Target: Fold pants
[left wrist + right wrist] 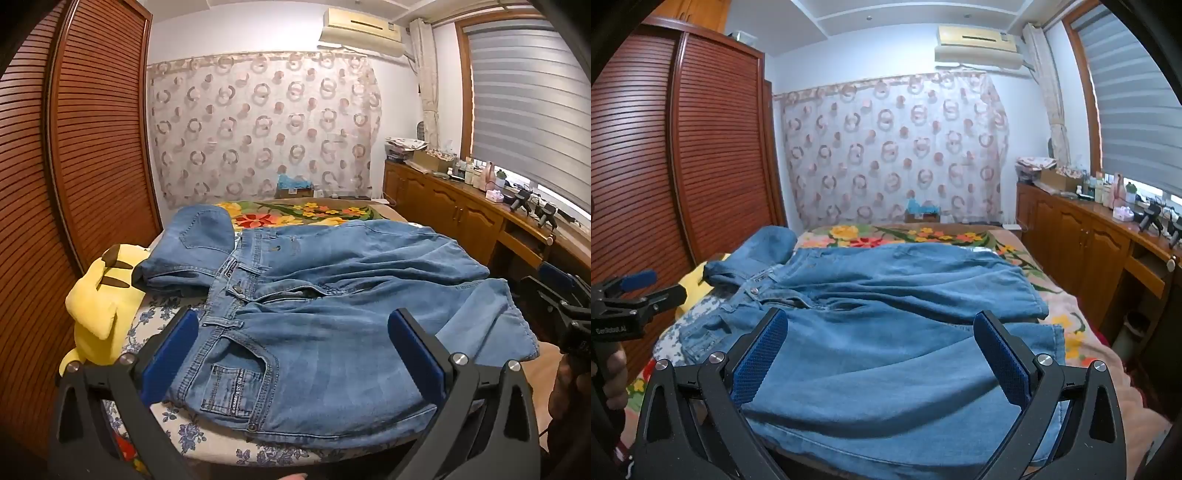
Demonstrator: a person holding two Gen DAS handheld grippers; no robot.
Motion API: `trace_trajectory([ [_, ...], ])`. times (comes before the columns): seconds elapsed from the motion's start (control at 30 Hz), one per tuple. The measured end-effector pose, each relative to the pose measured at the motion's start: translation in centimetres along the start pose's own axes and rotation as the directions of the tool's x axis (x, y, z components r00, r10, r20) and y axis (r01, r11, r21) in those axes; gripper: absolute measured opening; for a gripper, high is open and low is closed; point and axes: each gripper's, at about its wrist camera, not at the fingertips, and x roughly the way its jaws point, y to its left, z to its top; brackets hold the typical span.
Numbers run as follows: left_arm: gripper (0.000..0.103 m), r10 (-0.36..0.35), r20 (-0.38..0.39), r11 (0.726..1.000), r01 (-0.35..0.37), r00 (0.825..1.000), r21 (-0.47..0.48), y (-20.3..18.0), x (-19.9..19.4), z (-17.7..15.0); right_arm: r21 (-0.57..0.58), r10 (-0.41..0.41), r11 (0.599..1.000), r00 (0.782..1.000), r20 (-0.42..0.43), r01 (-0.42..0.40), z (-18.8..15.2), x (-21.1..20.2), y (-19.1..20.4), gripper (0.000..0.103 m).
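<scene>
Even, cool indoor light on both wrist feeds, with heavy fisheye bending.

From my station, brightness enters at two to three o'clock through the slatted window blind [524, 96], where a glaring white strip runs under its lower edge; the wardrobe doors [74, 147] at nine o'clock sit darker. Shadows on the jeans [332, 295] are soft, pooled in the folds. Focus holds mid-frame, straight lines bow near the rims, and I see black vignette in the corners. Small items on the counter [1108, 218] blur.
</scene>
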Motion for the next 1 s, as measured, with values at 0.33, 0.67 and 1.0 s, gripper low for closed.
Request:
trace_trajectory([
  [0.33, 0.103, -0.004, -0.004, 1.000, 0.004, 1.000, -0.003, 0.36, 0.19, -0.26, 0.001, -0.001, 1.000, 1.000, 0.014, 0.000, -0.06, -0.16, 0.04, 0.103],
  [0.67, 0.103, -0.002, -0.009, 1.000, 0.002, 1.000, -0.001, 0.31, 0.15, -0.07, 0.001, -0.001, 1.000, 1.000, 0.012, 0.001, -0.09, -0.06, 0.01, 0.103],
  [1.0, 0.103, 0.000, -0.007, 1.000, 0.000, 1.000, -0.002, 0.11, 0.27, -0.31, 0.002, -0.003, 1.000, 1.000, 0.013, 0.003, -0.10, -0.05, 0.02, 0.103],
])
